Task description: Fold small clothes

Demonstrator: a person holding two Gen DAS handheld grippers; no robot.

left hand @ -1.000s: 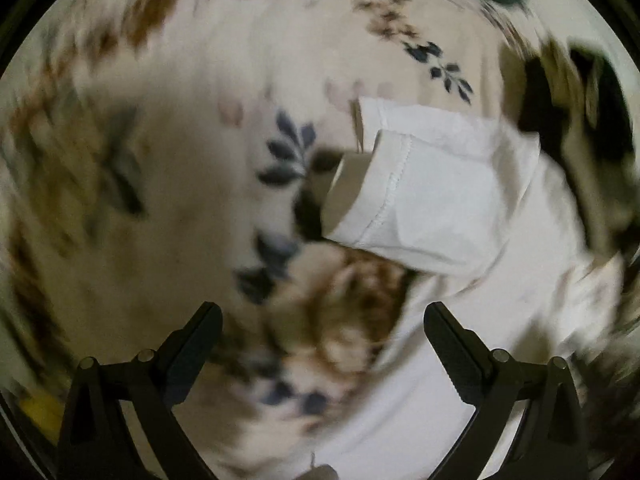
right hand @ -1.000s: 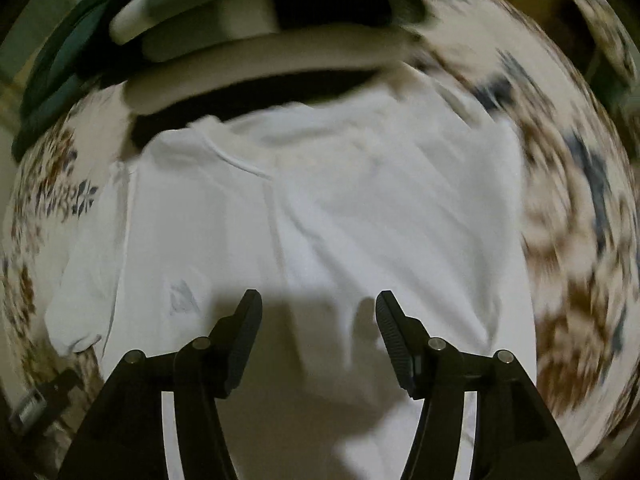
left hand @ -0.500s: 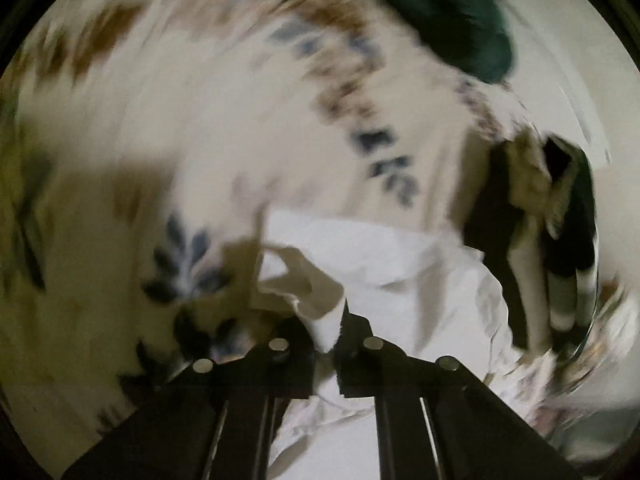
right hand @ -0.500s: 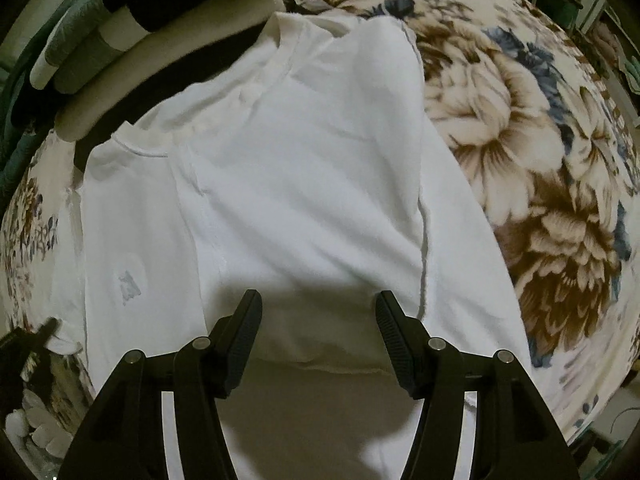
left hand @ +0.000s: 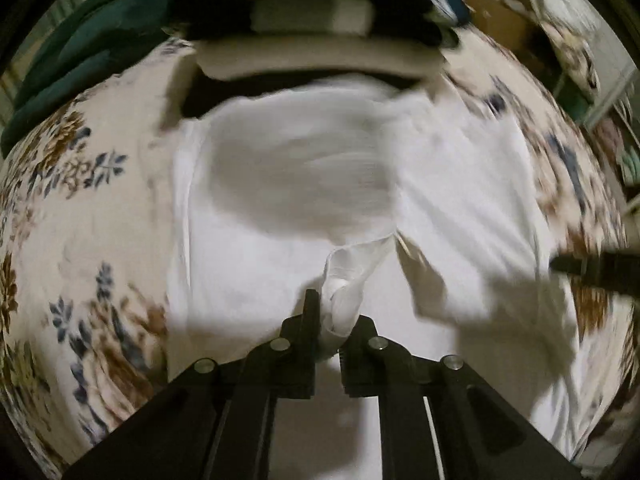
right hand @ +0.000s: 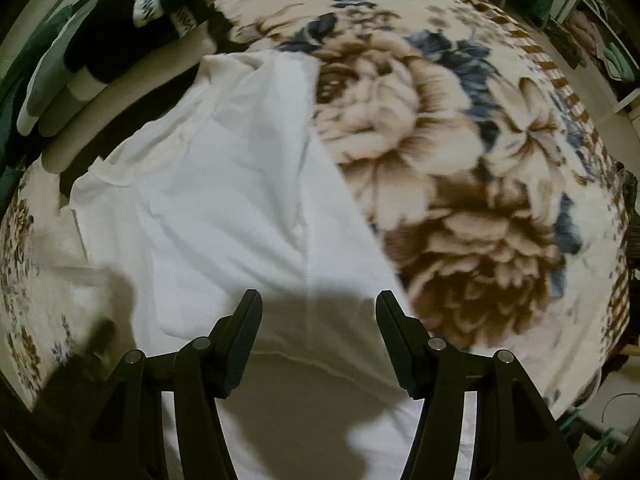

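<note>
A small white T-shirt [left hand: 460, 200] lies on a floral blanket [left hand: 80, 220]. My left gripper [left hand: 334, 316] is shut on the shirt's sleeve [left hand: 348, 280] and holds it lifted over the shirt's body. The sleeve fabric spreads out blurred in front of the jaws. In the right wrist view the shirt [right hand: 224, 208] lies flat, one side folded inward along a straight edge. My right gripper [right hand: 318, 316] is open and empty just above the shirt's lower part. The right gripper also shows at the right edge of the left wrist view [left hand: 592, 268].
A pile of folded clothes [left hand: 316, 16] in black, grey and cream sits at the far side, touching the shirt's collar end. A dark green cloth [left hand: 80, 56] lies to its left. The blanket's edge [right hand: 592, 240] falls away at the right, with shelves beyond.
My left gripper closed on the sleeve and has swung it up and over the shirt's body. My right gripper stayed open and shifted slightly over the lower shirt.
</note>
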